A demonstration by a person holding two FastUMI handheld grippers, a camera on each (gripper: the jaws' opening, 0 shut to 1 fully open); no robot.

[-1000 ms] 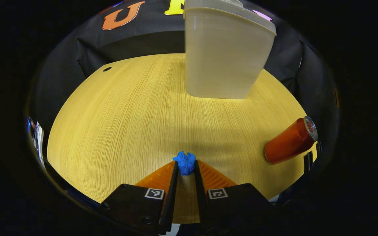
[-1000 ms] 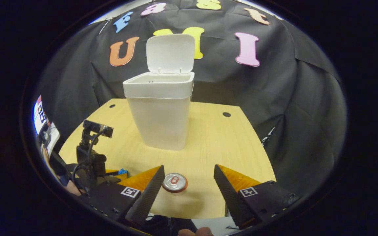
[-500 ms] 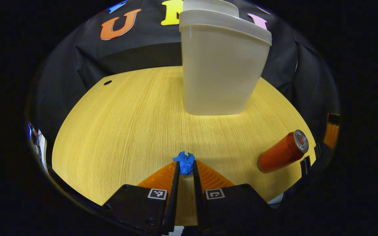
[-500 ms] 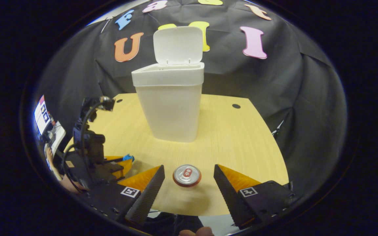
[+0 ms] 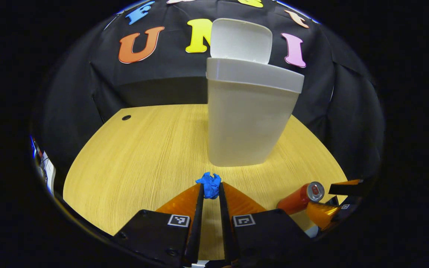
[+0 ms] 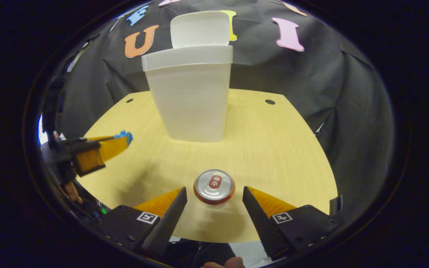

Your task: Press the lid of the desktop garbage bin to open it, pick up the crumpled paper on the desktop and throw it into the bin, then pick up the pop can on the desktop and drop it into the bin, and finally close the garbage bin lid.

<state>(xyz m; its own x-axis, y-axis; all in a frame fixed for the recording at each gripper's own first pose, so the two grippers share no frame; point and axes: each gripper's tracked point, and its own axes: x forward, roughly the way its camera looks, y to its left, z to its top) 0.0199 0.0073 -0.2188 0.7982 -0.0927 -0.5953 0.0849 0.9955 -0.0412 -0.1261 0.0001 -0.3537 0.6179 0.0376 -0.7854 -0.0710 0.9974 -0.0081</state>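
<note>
The white bin (image 5: 250, 115) stands mid-table with its lid (image 5: 241, 40) tipped up and open. My left gripper (image 5: 210, 188) is shut on the blue crumpled paper (image 5: 209, 183), held above the wood short of the bin. In the right gripper view the bin (image 6: 190, 96) stands ahead, and the left gripper (image 6: 123, 140) hangs at the left with the paper (image 6: 124, 134) at its tips. The red pop can (image 6: 214, 185) stands upright between the open fingers of my right gripper (image 6: 214, 195), untouched. The same can (image 5: 301, 197) shows low right in the left gripper view, next to the right gripper (image 5: 339, 193).
The round wooden table (image 6: 274, 149) has cable holes at the back left (image 6: 129, 100) and back right (image 6: 270, 101). Black cloth walls close in behind. A person's hand (image 6: 72, 191) holds the left gripper at the table's left edge.
The left gripper has lifted up with the blue paper, so the bin's rim and lid came into its view. The right gripper has sunk closer around the can.
</note>
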